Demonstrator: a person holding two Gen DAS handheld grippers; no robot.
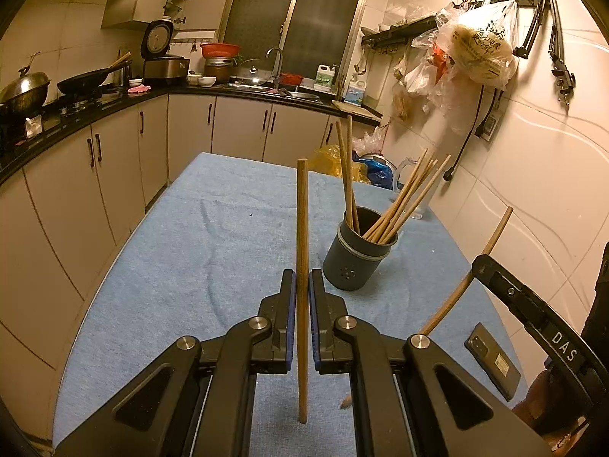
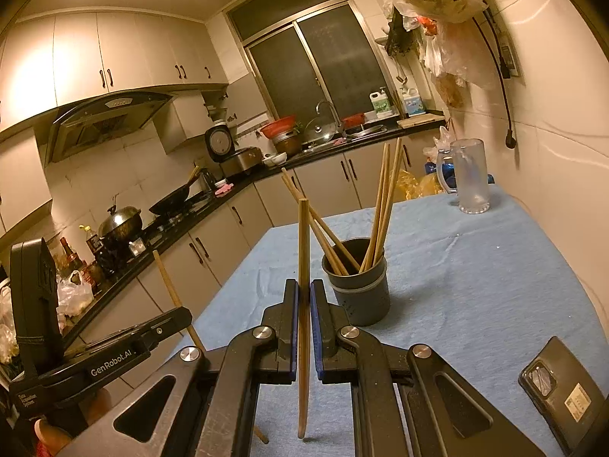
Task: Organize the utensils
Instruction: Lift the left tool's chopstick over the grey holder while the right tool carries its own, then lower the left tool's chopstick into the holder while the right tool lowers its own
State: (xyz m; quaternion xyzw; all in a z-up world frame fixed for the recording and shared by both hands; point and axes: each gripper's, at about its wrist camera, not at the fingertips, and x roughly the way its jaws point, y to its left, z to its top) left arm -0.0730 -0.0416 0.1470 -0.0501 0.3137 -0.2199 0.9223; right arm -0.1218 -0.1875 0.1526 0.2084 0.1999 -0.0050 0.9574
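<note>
A dark grey utensil cup [image 1: 356, 262] [image 2: 359, 285] stands on the blue tablecloth [image 1: 190, 236] with several wooden chopsticks leaning in it. My left gripper [image 1: 302, 280] is shut on one upright wooden chopstick [image 1: 302, 228], just left of the cup and nearer to me. My right gripper [image 2: 303, 289] is shut on another upright chopstick [image 2: 303, 236], also left of the cup and nearer. In the left wrist view the right gripper's body [image 1: 533, 304] shows at the right with its chopstick [image 1: 495, 234]. The left gripper's body [image 2: 114, 350] shows at the left of the right wrist view.
A black phone [image 1: 493, 360] [image 2: 563, 388] lies on the cloth at the near right. A clear glass mug [image 2: 466, 175] stands at the table's far right by the wall. Kitchen counters [image 1: 114, 101] with pans run along the left and back. Plastic bags [image 1: 475, 42] hang on the right wall.
</note>
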